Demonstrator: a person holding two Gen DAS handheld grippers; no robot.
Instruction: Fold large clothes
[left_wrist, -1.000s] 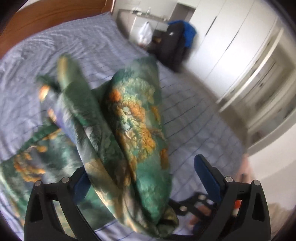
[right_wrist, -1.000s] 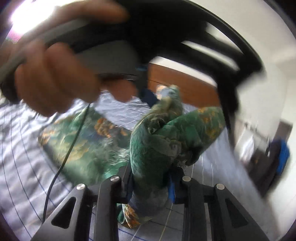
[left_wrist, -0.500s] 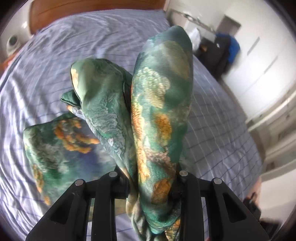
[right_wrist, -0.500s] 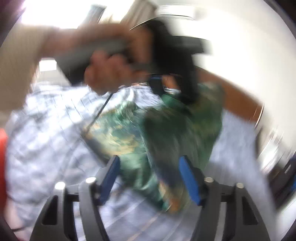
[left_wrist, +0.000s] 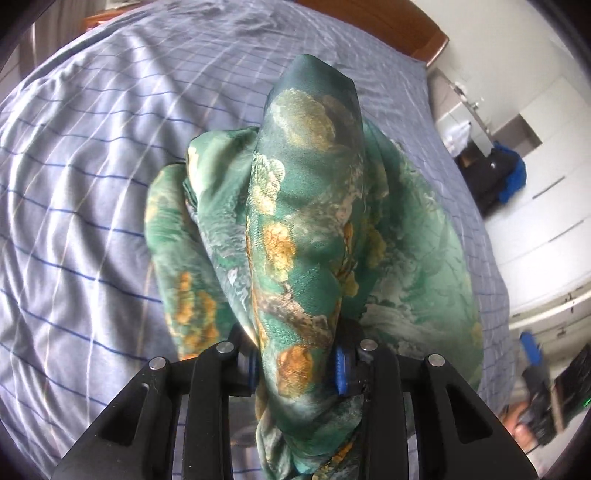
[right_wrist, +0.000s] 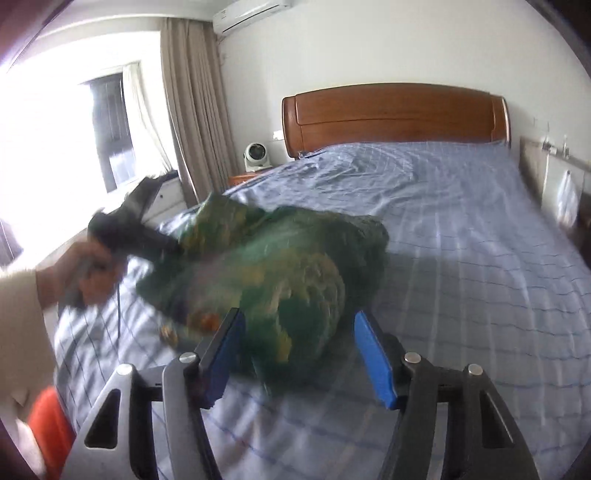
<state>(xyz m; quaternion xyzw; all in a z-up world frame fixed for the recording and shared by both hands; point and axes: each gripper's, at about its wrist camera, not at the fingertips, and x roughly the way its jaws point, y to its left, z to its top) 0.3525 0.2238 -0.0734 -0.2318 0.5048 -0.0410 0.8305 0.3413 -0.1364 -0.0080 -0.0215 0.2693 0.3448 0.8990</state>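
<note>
Green garment (left_wrist: 303, 236) now lower on checked bed (right_wrist: 461, 229), left gripper (left_wrist: 295, 363) clamping it, right gripper (right_wrist: 299, 350) closing, unclamped.

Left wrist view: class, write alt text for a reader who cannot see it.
The left gripper clamps a bunched green floral garment between its jaws, above a blue checked bedsheet. A wooden headboard lies beyond.

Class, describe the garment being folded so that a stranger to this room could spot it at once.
Start at the bed with the wooden headboard and checked blue sheet. On that sheet lies a bunched silky garment, one fold pinched in the left gripper. It alone is deep green with orange and cream flowers.
</note>
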